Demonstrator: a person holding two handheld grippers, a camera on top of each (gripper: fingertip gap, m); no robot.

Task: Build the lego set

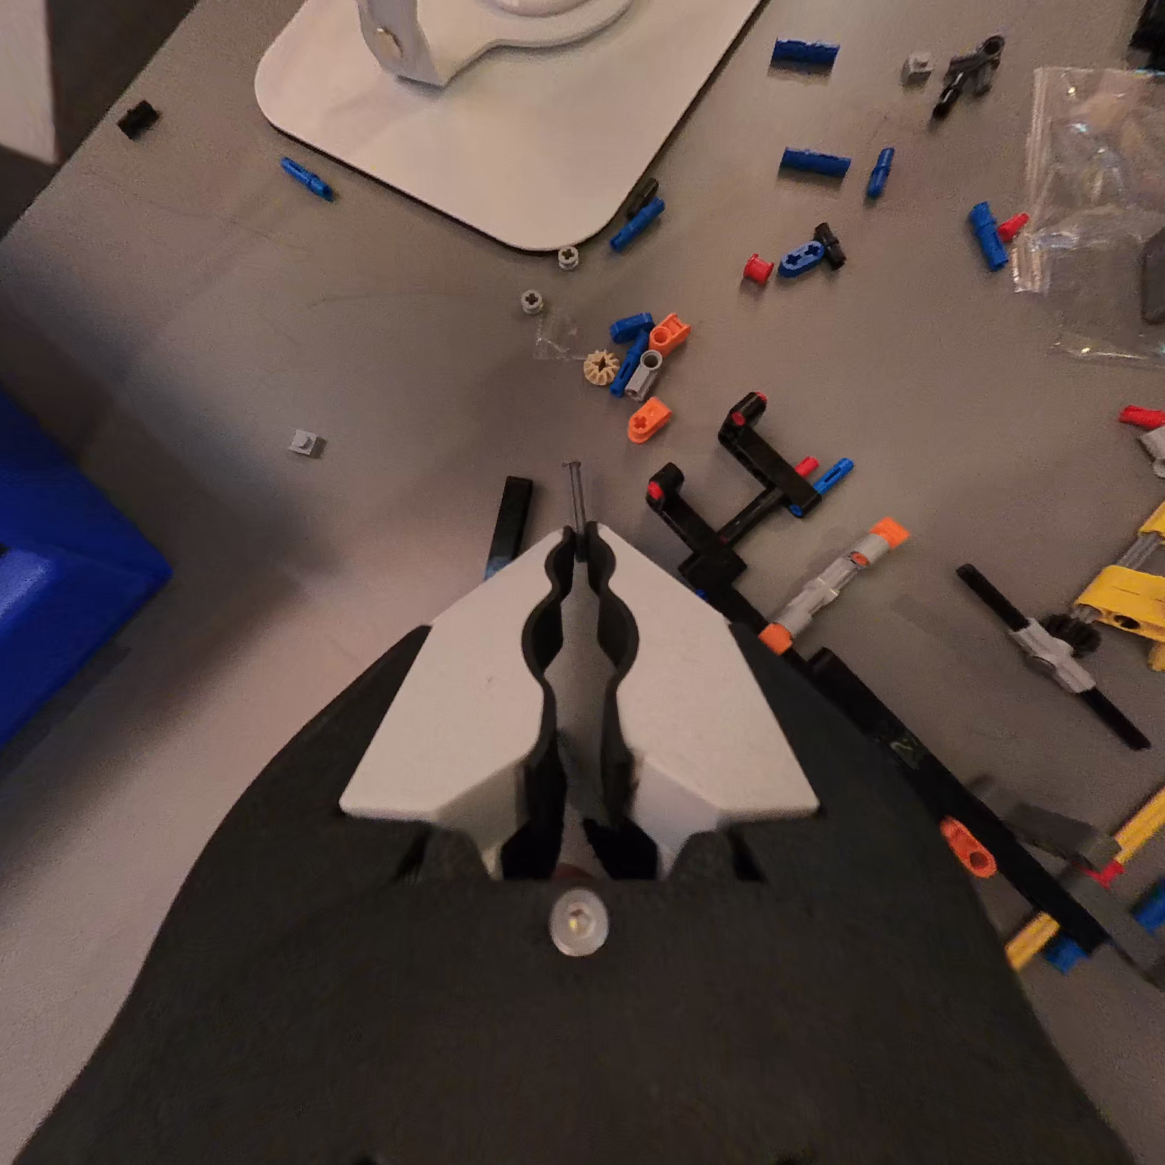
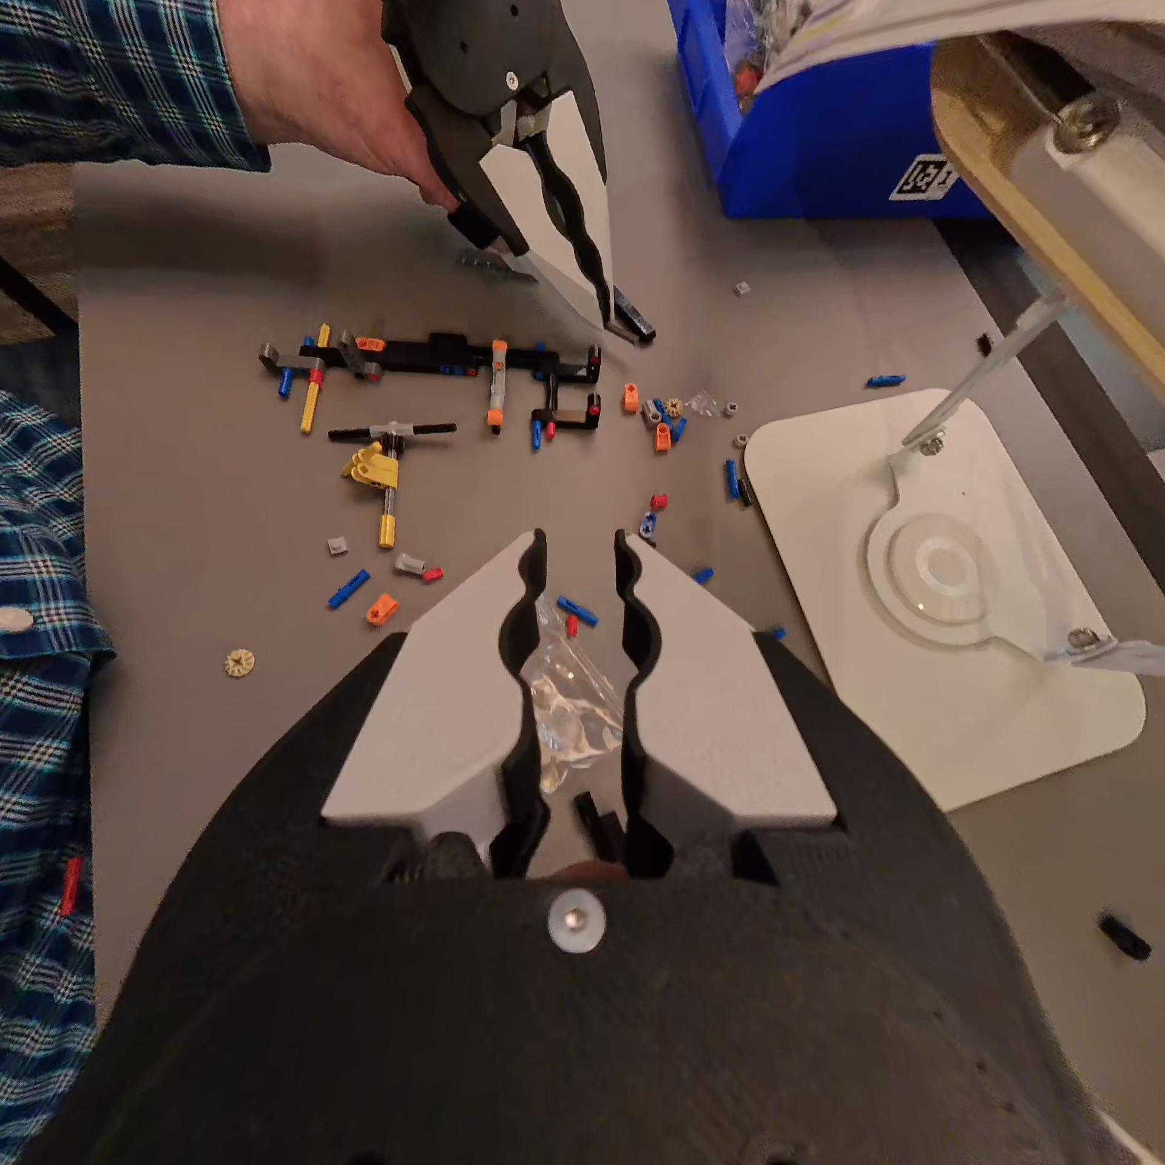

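My left gripper (image 1: pixel 581 533) is shut on a thin grey axle (image 1: pixel 573 498) that sticks out past its tips, just above the grey table. A black beam (image 1: pixel 514 517) lies just left of the tips. The long black lego assembly (image 1: pixel 737 498) lies to the right. In the right wrist view the left gripper (image 2: pixel 614 321) points down beside the black beam (image 2: pixel 633 318), at the end of the assembly (image 2: pixel 441 356). My right gripper (image 2: pixel 580 542) is open and empty, held over a clear plastic bag (image 2: pixel 570 700) and a blue pin (image 2: pixel 577 610).
A white stand base (image 2: pixel 933 630) lies to the right and a blue bin (image 2: pixel 819 126) stands behind it. Several loose blue, red and orange pieces (image 1: pixel 649 365) are scattered about. A yellow sub-assembly (image 2: pixel 372 469) and a black axle lie near the assembly. A plaid sleeve (image 2: pixel 38 630) is at the left. Spacing between my two grippers at the tips: around 20 centimeters.
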